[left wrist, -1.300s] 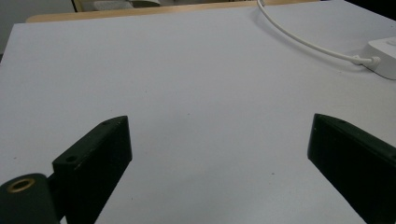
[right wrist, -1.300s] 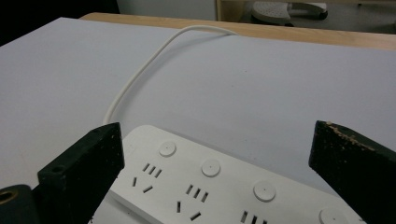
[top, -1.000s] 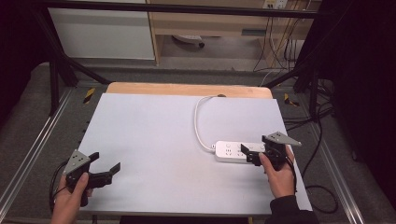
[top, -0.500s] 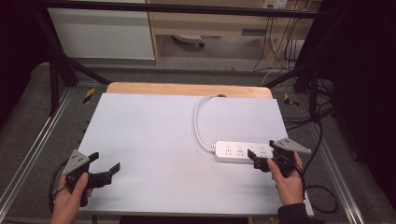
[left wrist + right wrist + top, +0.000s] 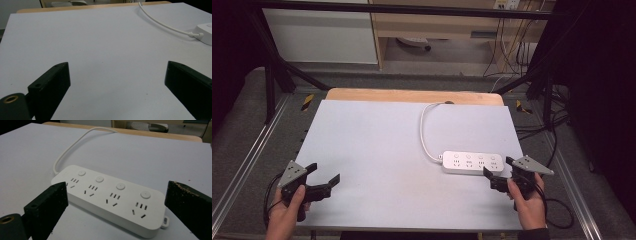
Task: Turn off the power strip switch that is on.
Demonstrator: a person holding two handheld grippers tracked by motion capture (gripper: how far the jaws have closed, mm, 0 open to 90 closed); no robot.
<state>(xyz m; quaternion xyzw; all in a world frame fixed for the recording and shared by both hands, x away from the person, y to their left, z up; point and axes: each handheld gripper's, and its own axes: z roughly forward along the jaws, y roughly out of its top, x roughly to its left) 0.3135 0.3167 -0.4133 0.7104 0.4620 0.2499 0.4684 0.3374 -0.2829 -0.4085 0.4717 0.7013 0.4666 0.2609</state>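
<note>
At the near left corner of the pale tabletop (image 5: 377, 150) the left gripper (image 5: 323, 178) sits in the person's left hand (image 5: 287, 212), just where it was a second ago — it has not shifted at all. Its jaws stand wide apart with nothing between them; the left gripper view looks out over bare white surface, with the end of the strip and its cord at the far right edge. Moving across, a white power strip (image 5: 472, 162) lies flat on the right half of the tabletop, its four sockets and four round buttons facing up, and its white cable (image 5: 426, 131) loops away toward the wooden far edge (image 5: 412, 96). The strip itself has stayed put. The right gripper (image 5: 499, 172), held in the right hand (image 5: 528, 202), is what has changed: a second ago it was up at the strip's right end, and now it has drawn back toward the near edge — just beside the strip's near right corner, not touching it. Its jaws are spread wide and hold nothing; in the right gripper view the strip lies between and beyond them.
</note>
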